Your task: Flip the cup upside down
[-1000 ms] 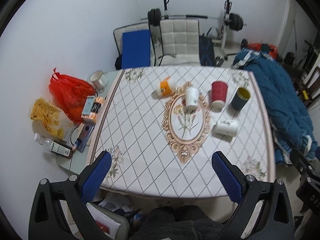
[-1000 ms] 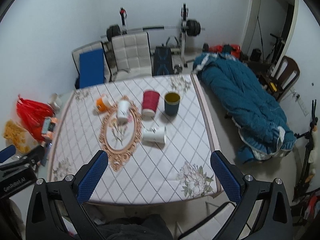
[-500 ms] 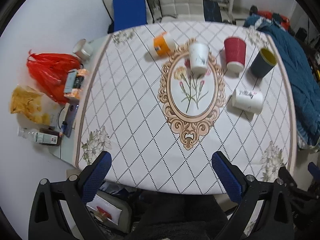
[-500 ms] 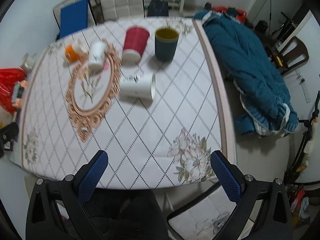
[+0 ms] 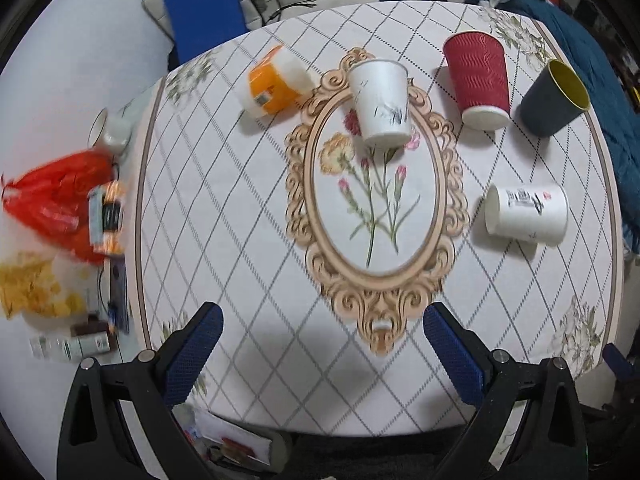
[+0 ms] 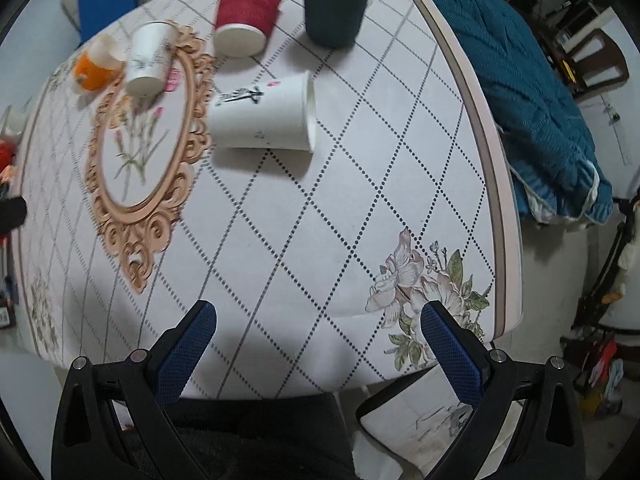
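left wrist view: your left gripper (image 5: 322, 342) has its fingers spread wide with nothing between them, above the near edge of the table (image 5: 248, 216). your right gripper (image 6: 318, 340) is likewise agape. the white cup (image 6: 262, 116) lies on its side beyond, the dark cup (image 6: 336, 4) upright behind it.

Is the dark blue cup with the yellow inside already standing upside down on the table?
No, the dark blue cup stands upright on the table, with its open mouth and yellow inside facing up.
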The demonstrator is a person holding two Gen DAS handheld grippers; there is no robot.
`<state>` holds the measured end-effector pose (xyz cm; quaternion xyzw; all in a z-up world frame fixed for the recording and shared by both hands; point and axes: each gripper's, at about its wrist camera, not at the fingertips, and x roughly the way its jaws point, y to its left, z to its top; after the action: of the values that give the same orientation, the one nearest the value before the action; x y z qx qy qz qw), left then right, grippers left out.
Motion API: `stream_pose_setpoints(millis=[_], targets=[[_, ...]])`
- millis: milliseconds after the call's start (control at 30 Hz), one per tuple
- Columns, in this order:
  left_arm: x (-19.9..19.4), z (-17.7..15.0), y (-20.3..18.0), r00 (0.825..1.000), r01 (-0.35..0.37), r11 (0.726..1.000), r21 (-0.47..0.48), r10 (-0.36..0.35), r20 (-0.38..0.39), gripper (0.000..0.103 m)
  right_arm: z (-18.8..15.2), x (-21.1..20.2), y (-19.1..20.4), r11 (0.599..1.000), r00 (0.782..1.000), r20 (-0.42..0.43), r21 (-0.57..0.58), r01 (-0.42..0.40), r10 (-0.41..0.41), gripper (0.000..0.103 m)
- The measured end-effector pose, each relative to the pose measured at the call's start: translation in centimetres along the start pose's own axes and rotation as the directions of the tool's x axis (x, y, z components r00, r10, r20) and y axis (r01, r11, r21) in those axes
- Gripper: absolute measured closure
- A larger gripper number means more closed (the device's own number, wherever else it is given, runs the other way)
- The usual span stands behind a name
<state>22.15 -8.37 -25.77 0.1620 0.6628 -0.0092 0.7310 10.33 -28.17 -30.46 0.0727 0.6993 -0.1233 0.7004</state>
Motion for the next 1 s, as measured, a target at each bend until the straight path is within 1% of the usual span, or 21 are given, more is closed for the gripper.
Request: stream_pose_setpoints(millis=[167,267,333,433,567,667,800,867,1000], targets=[[0.7,4.6,-1.3,1.0,-0.004,0.999,0.053,0.003,0.017,0.0,2.5,2.1,-0.6,0.998,0.999,-0.034,0.051,0.023,-0.022,0.0],[0.7,7.6,-2.5,1.0,0.012,0.997,0.078,-0.014,0.025,0.0,3.9,2.7,-1.1,0.996,0.998,-0.042,0.079,0.041,-0.038,0.0],[0.7,9.8,-3.5,0.999,0.04,0.995,0.092,-0.042,0.025,0.0,4.9,3.0,-1.5,0.993,0.998,-0.046,0.101,0.058,-0.053,0.0],[1.0,12.9,-5.3,0.996,0.083,0.99,0.115,-0.085,0.01,0.0,6.2,3.1,-2.0,0.989,0.996,-0.052,0.127,0.075,-0.069,0.0],[2.1,16.6,-8.0,0.995,0.104,0.984,0.147,-0.104,-0.008,0.0,7.6,3.4,-2.5,0.985,0.995,-0.061,0.148,0.092,-0.084,0.0],[3.3,18.9,-10.1,0.992,0.128,0.976,0.178,-0.124,-0.038,0.0,8.5,3.8,-2.9,0.98,0.993,-0.071,0.168,0.105,-0.094,0.0],[4.7,20.5,-12.2,0.986,0.16,0.965,0.21,-0.148,-0.072,0.0,9.4,4.3,-3.7,0.973,0.991,-0.082,0.197,0.121,-0.106,0.0],[5.0,20.7,-13.0,0.983,0.176,0.959,0.223,-0.161,-0.085,0.0,9.7,4.4,-4.2,0.969,0.99,-0.087,0.21,0.127,-0.11,0.0],[6.1,21.2,-14.7,0.981,0.185,0.951,0.249,-0.164,-0.105,0.0,10.0,4.6,-5.2,0.963,0.988,-0.095,0.226,0.144,-0.126,0.0]])
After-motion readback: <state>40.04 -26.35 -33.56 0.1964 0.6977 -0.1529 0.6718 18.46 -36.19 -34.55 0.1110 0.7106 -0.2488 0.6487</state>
